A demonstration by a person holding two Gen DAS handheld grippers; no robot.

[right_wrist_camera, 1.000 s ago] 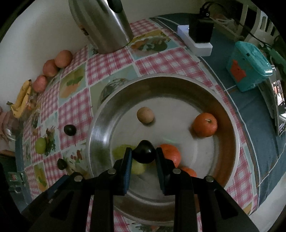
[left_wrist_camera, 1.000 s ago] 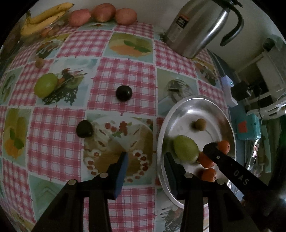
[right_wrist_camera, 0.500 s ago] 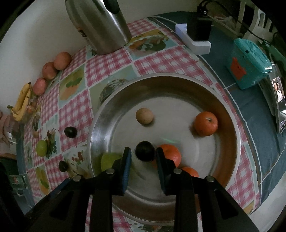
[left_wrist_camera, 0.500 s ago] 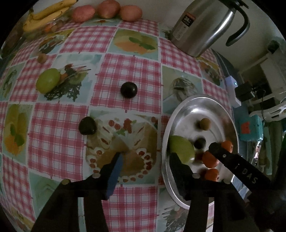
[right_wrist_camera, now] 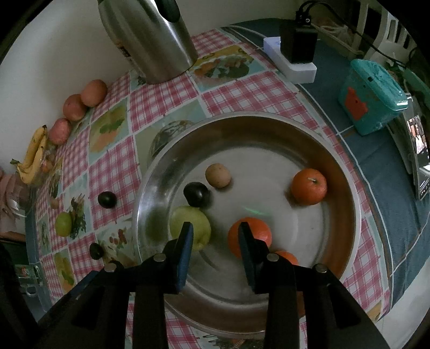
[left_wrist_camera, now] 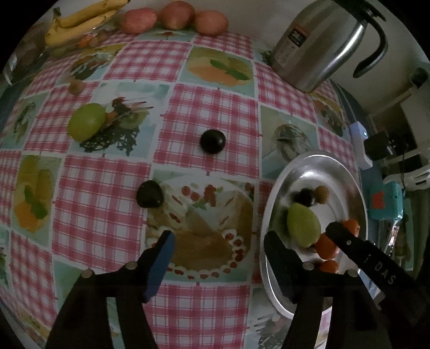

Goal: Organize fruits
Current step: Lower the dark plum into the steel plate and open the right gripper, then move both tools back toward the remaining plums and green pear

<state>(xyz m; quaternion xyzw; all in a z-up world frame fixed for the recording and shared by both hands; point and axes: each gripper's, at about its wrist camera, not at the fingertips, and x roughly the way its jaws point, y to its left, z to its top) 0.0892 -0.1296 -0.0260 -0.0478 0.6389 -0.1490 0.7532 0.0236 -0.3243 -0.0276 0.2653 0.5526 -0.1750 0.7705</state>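
The steel bowl (right_wrist_camera: 341, 193) holds a dark plum (right_wrist_camera: 197, 193), a tan round fruit (right_wrist_camera: 218, 175), a green apple (right_wrist_camera: 191, 225) and three oranges (right_wrist_camera: 309, 186). My right gripper (right_wrist_camera: 215, 236) is open and empty just above the bowl's near side. My left gripper (left_wrist_camera: 219, 245) is open and empty over the tablecloth, left of the bowl (left_wrist_camera: 274, 206). On the cloth lie two dark plums (left_wrist_camera: 212, 141) (left_wrist_camera: 149, 193), a green apple (left_wrist_camera: 86, 122) and a small brown fruit (left_wrist_camera: 76, 87).
A steel thermos jug (left_wrist_camera: 319, 40) stands at the back. Three red apples (left_wrist_camera: 172, 16) and bananas (left_wrist_camera: 80, 21) line the far wall. A white power strip (right_wrist_camera: 290, 67) and teal box (right_wrist_camera: 371, 102) sit right of the bowl.
My right gripper opened and let go of the dark plum, which rolled across the bowl to rest by the tan fruit. The right gripper drew back a little. The left gripper stayed open.
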